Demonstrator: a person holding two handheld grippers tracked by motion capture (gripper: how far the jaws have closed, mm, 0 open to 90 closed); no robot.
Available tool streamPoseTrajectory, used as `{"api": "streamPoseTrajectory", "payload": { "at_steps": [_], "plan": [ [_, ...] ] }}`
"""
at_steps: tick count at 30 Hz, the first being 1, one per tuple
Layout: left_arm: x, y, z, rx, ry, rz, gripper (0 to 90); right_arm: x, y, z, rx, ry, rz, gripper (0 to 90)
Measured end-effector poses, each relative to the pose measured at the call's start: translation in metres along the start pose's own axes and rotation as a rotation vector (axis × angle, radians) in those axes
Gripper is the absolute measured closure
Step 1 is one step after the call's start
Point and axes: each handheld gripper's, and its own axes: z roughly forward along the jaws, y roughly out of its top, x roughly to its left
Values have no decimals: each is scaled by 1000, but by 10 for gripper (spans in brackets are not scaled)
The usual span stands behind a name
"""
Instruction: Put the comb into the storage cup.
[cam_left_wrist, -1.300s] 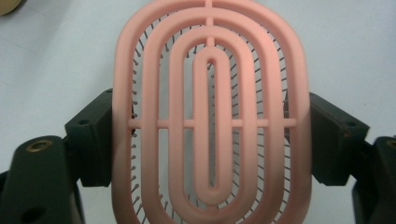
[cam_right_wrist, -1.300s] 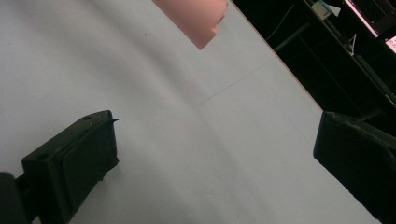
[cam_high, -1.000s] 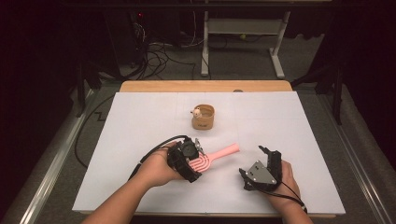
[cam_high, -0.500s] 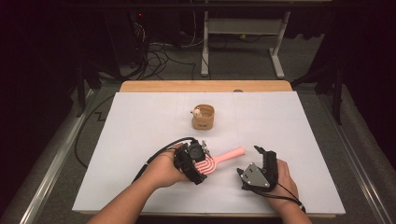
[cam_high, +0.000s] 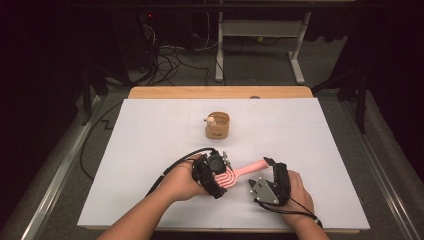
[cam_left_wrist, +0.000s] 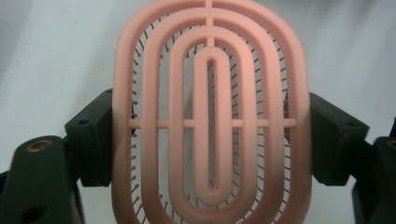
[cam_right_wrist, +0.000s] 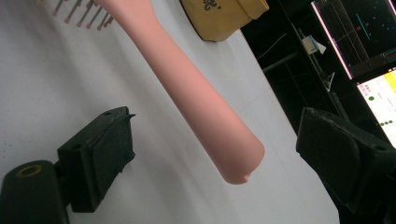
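A pink vented hairbrush (cam_high: 239, 172) is held just above the white table, its handle pointing right. My left gripper (cam_high: 218, 176) is shut on the brush head (cam_left_wrist: 210, 116), with its pads (cam_left_wrist: 100, 135) pressed against both rims. My right gripper (cam_high: 262, 172) is at the handle's free end (cam_right_wrist: 205, 112). The handle lies between its two fingers (cam_right_wrist: 100, 149) with a gap on each side. The right jaws have just been closing and touch nothing.
A small tan cup (cam_high: 217, 125) with a little figure on its rim stands at the table's middle, beyond the brush (cam_right_wrist: 219, 14). The white table top (cam_high: 320, 135) ends in a wooden strip at the back. Monitors glow off to the right.
The left hand has carried the brush slightly to the right. The right gripper has shifted left, so the handle end now sits between its jaws, which stand narrower.
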Motion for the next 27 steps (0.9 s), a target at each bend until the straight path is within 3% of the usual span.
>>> {"api": "streamPoseTrajectory", "payload": {
  "at_steps": [11,14,27],
  "plan": [
    [-2,4,4,7,-2,15,198,3,3,1,-10,3,-43,166],
    [-2,6,2,-6,-5,15,198,5,5,3,-4,0,-84,175],
    [-5,8,1,-2,-5,24,198,9,11,4,-18,-36,-132,209]
  ]
}}
